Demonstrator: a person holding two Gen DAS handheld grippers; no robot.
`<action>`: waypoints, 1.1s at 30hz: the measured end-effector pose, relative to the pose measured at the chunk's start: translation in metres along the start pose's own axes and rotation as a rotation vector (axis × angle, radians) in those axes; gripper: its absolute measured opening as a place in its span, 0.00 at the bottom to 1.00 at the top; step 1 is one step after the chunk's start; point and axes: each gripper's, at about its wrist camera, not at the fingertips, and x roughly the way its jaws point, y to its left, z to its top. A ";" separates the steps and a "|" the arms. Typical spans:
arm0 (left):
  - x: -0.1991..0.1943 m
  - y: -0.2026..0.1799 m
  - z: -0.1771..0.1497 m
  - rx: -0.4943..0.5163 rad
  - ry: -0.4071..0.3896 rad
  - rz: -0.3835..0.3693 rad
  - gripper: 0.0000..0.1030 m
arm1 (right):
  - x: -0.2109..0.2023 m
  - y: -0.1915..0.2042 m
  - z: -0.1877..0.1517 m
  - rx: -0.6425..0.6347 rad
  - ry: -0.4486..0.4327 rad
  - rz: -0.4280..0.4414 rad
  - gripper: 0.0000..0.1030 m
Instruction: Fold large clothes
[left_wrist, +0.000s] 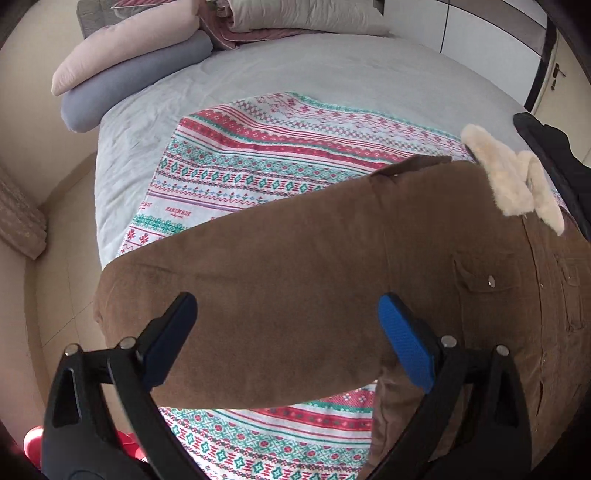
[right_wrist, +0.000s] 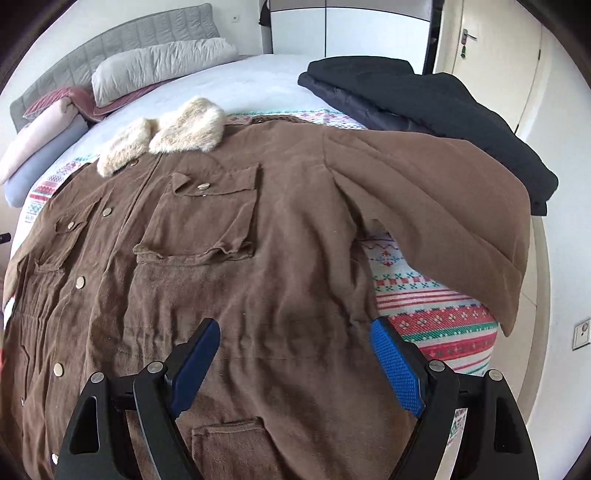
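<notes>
Nearest the lens, at the bottom of the left wrist view, the left gripper is seen with its jaws spread wide and nothing clasped; one sleeve of the brown coat is laid out beneath them across the middle of the frame. In the right wrist view, the right gripper is likewise shown at bottom centre with jaws apart and empty, poised over the coat's buttoned front. The coat is spread face up on a patterned blanket, its fur collar at upper left and its other sleeve reaching toward the right edge. Beyond, dark folded clothes are seen at upper right and pillows at upper left. As risks, it is judged that a shallow pinch could let the thick fabric slip, and that the far sleeve, draped near the bed edge, could slide off.
</notes>
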 end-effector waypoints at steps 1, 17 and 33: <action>-0.007 -0.017 -0.002 0.031 -0.007 -0.033 0.96 | -0.003 -0.011 0.000 0.025 -0.003 -0.005 0.83; -0.078 -0.158 -0.071 0.192 0.023 -0.361 0.96 | -0.007 -0.246 -0.053 0.730 -0.070 0.106 0.83; 0.006 -0.151 -0.133 -0.144 -0.066 -0.411 0.96 | 0.072 -0.320 -0.091 1.356 -0.175 0.284 0.20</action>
